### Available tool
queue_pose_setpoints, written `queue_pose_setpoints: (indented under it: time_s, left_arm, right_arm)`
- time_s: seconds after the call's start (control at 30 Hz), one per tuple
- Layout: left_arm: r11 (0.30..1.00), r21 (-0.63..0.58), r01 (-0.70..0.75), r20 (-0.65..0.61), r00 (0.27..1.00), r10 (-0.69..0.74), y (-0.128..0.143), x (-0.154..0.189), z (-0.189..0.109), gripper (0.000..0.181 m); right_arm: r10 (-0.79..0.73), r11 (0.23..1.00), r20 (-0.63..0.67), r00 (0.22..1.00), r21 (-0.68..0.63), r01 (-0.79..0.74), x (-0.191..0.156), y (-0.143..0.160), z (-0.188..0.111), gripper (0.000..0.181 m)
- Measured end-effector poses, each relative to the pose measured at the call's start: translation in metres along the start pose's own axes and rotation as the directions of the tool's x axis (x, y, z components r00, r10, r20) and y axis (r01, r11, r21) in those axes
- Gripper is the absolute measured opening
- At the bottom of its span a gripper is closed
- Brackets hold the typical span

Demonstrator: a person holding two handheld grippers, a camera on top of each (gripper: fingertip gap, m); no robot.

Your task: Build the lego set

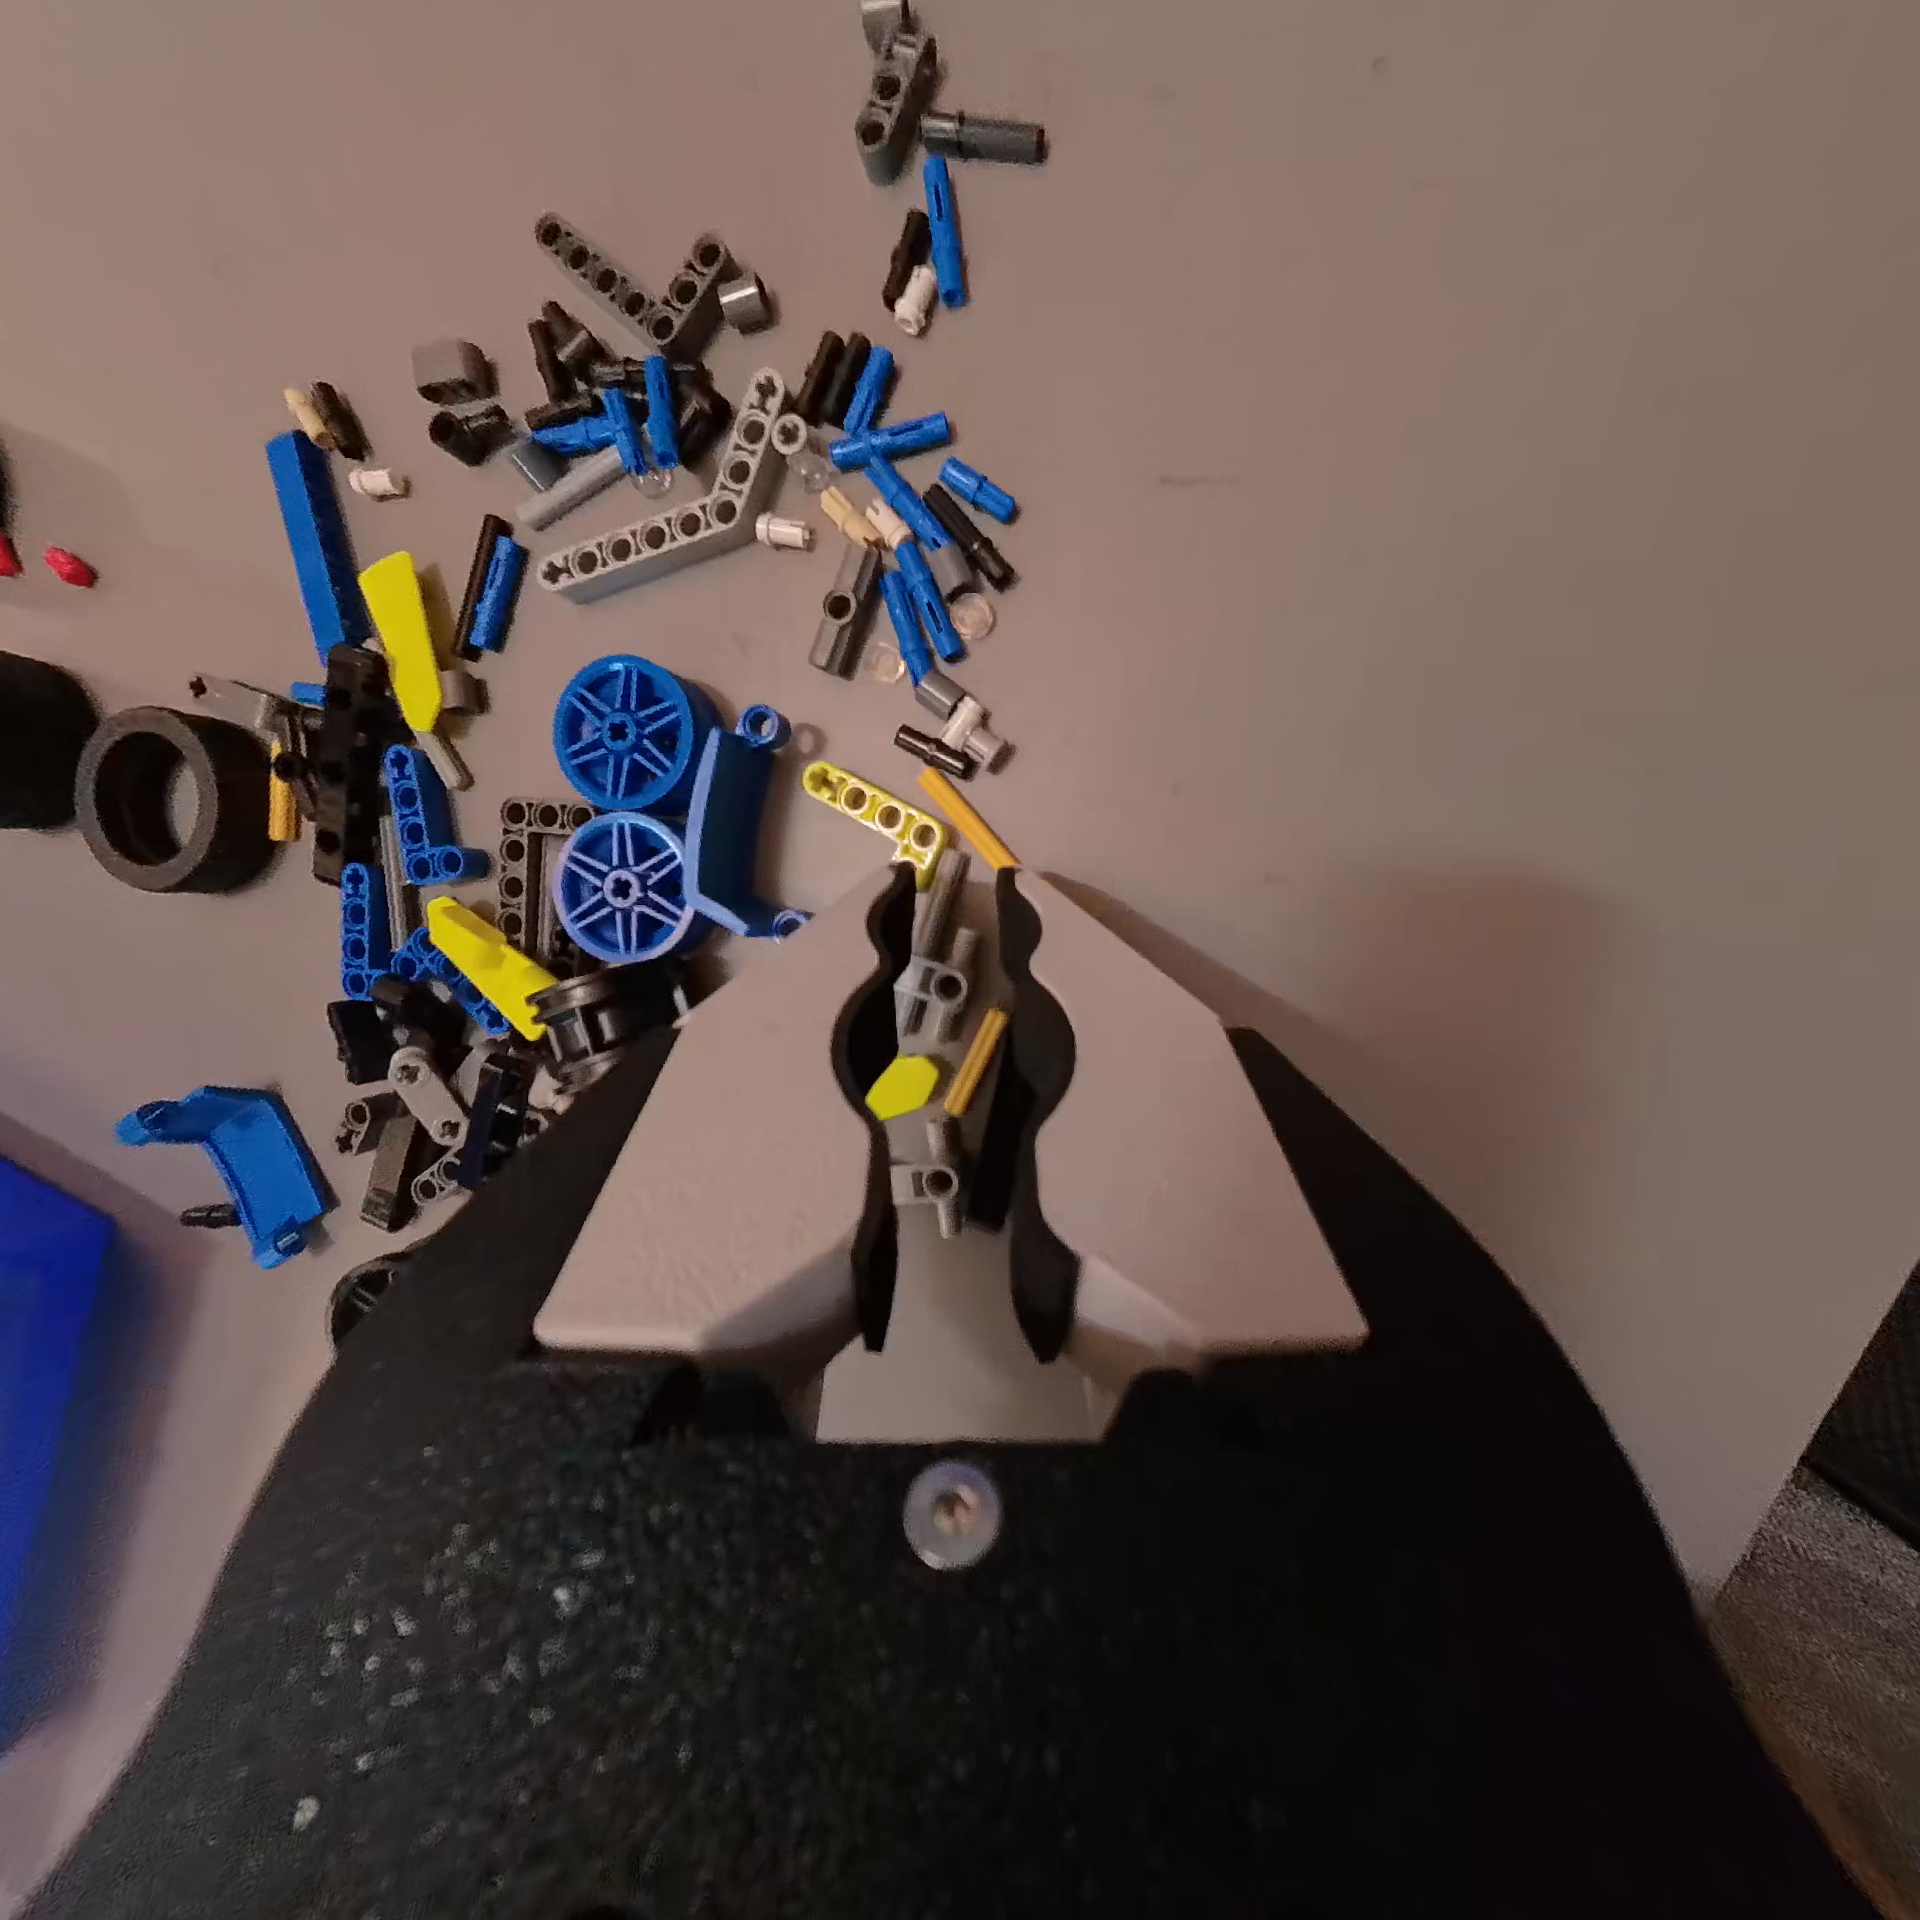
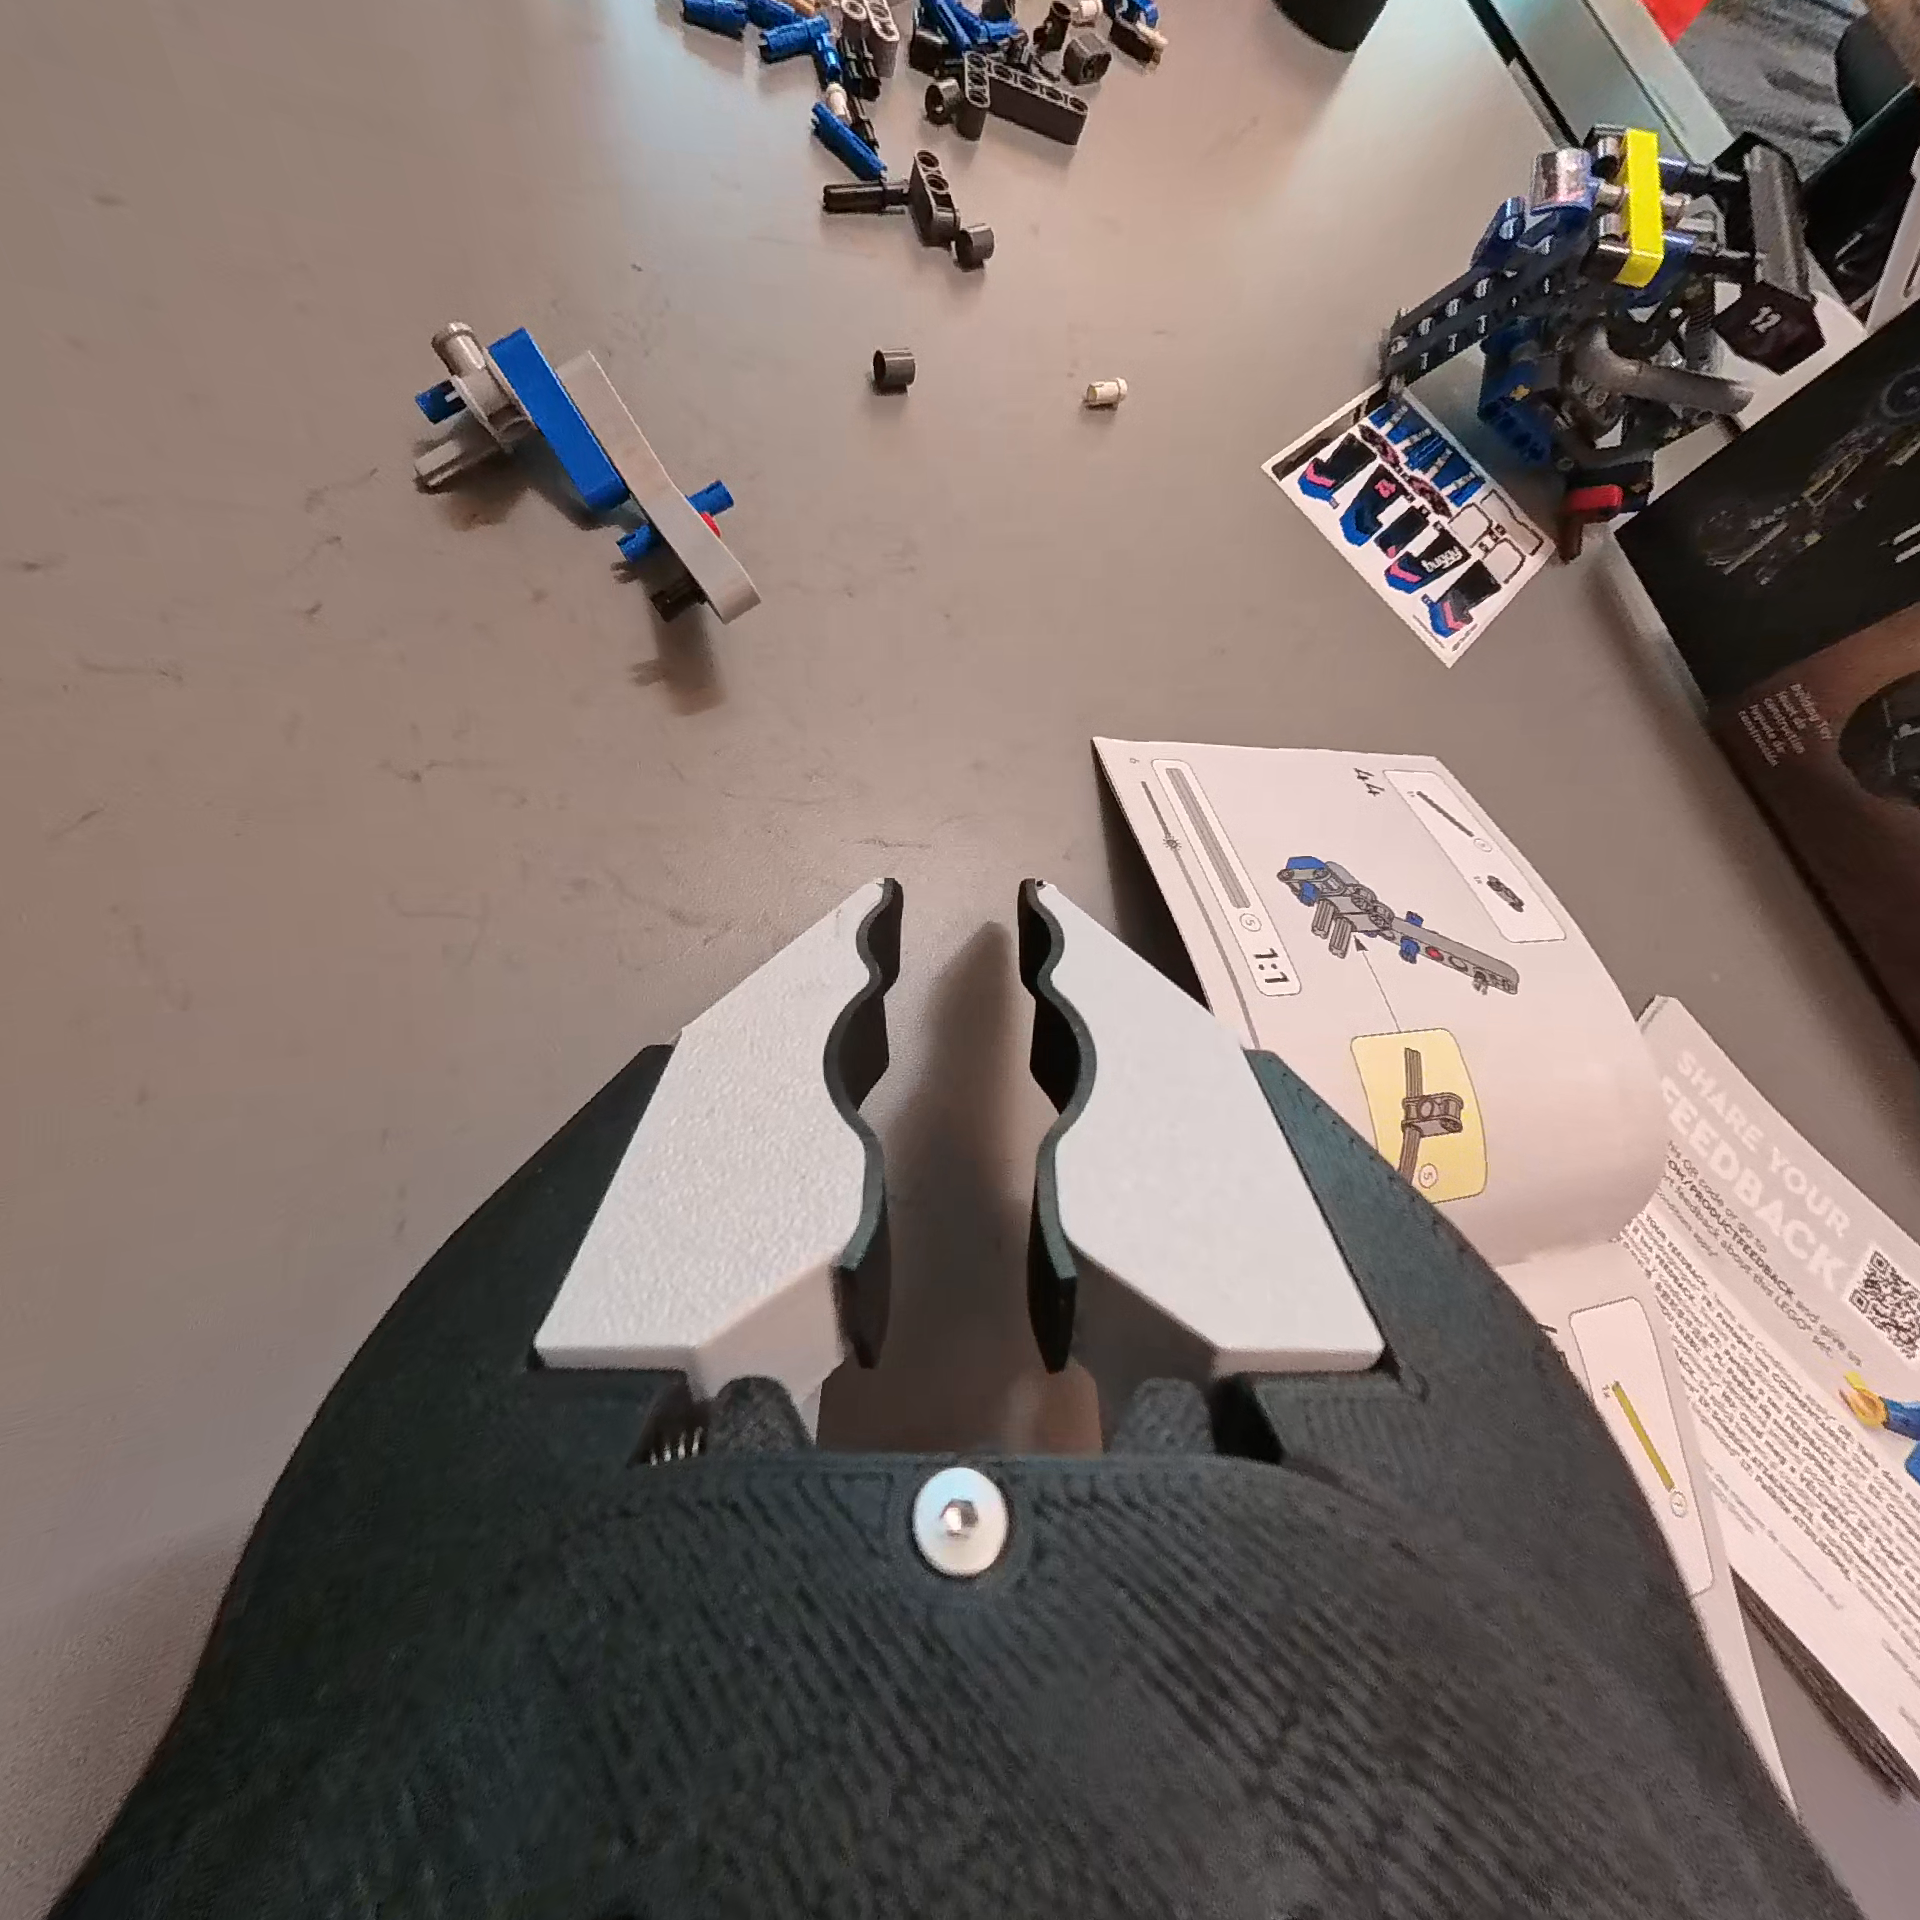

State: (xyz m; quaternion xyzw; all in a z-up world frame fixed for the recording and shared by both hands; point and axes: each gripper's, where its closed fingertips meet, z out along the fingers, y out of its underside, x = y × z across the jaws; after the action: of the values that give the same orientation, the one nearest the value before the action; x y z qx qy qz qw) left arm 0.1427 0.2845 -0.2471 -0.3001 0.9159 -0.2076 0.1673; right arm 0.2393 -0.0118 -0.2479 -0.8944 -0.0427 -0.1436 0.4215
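On the grey table [image 1: 1455,520] in the left wrist view, a black tyre [image 1: 166,800] lies at 9 o'clock, and just right of it the loose lego pieces [image 1: 665,499] spread from 8 o'clock up to 12 o'clock, with two blue wheel hubs [image 1: 623,727] near centre and a yellow angled beam [image 1: 883,821] just ahead of the fingertips. The left gripper [image 1: 948,883] has its jaws slightly apart over a grey axle connector [image 1: 935,987]; whether they pinch it I cannot tell. In the right wrist view, a small blue-and-grey subassembly [image 2: 592,468] lies at 10 o'clock, more loose parts [image 2: 935,94] at 12 o'clock. The right gripper [image 2: 961,894] hovers with jaws parted, holding nothing. Right of it, at 3 o'clock, lies the open instruction booklet [image 2: 1382,987], a sticker sheet [image 2: 1413,530] at 2 o'clock, the partly built blue model [image 2: 1621,332] beyond, against a dark box [image 2: 1808,582].
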Motion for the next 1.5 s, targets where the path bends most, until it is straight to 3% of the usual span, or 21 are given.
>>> queue_pose_setpoints:
  time_s: [0.13,0.37,0.47,0.53,0.63,0.73,0.83,1.0,1.07,1.2,1.27,1.37,1.5]
  left_arm:
    - [0.997,-0.073,-0.009,0.054,0.998,0.013,0.007,-0.008,0.006,0.007]
    - [0.998,-0.068,-0.002,0.033,0.999,0.004,0.003,-0.003,0.01,0.001]
    - [1.0,0.026,0.006,0.062,0.998,-0.008,-0.005,-0.008,0.0,0.001]
    - [0.983,0.176,0.047,0.07,0.996,-0.061,-0.023,-0.013,-0.013,0.001]
    - [0.875,0.465,0.135,0.002,0.988,-0.153,-0.063,-0.013,-0.038,0.001]
    - [0.715,0.636,0.289,-0.169,0.957,-0.236,-0.099,-0.005,-0.051,0.001]
    - [0.585,0.68,0.442,-0.328,0.897,-0.297,-0.124,-0.004,-0.048,0.001]
    - [0.527,0.612,0.59,-0.473,0.807,-0.354,-0.142,-0.002,-0.023,0.001]
    - [0.552,0.593,0.586,-0.507,0.805,-0.309,-0.158,0.013,-0.014,0.001]
    - [0.821,0.471,0.322,-0.336,0.926,-0.17,-0.188,0.058,0.04,0.001]
    - [0.9,0.395,0.186,-0.248,0.965,-0.09,-0.205,0.069,0.066,0.001]
    - [0.949,0.313,0.034,-0.222,0.974,0.038,-0.228,0.086,0.094,0.001]
    - [0.96,0.273,-0.063,-0.224,0.966,0.127,-0.246,0.099,0.113,0.001]
  right_arm:
    - [-0.004,1.0,-0.007,1.0,-0.001,0.004,0.0,0.0,0.0,0.019]
    - [-0.02,1.0,-0.016,1.0,0.002,0.02,0.0,-0.001,0.0,0.017]
    - [-0.014,1.0,-0.011,1.0,0.0,0.014,0.0,-0.001,0.0,0.017]
    - [-0.011,1.0,-0.011,1.0,0.0,0.011,0.0,-0.001,0.0,0.018]
    - [-0.003,1.0,-0.012,1.0,-0.001,0.003,0.001,0.0,0.0,0.019]
    - [0.009,1.0,-0.026,1.0,-0.003,-0.009,0.004,0.0,0.0,0.024]
    - [0.022,1.0,-0.027,0.999,-0.008,-0.023,0.005,0.0,0.001,0.023]
    - [0.021,1.0,-0.029,0.999,-0.011,-0.021,0.004,0.0,0.001,0.021]
    - [0.016,1.0,-0.032,0.999,-0.01,-0.016,0.004,0.0,0.001,0.021]
    - [0.024,1.0,-0.027,0.999,-0.011,-0.024,0.004,0.0,0.001,0.021]
    - [0.02,1.0,-0.032,0.999,-0.011,-0.02,0.004,0.0,0.001,0.021]
    - [0.042,0.999,-0.039,0.998,-0.019,-0.043,0.004,0.005,-0.004,0.021]
    - [0.055,0.998,-0.07,0.996,-0.026,-0.057,0.006,0.014,-0.015,0.02]
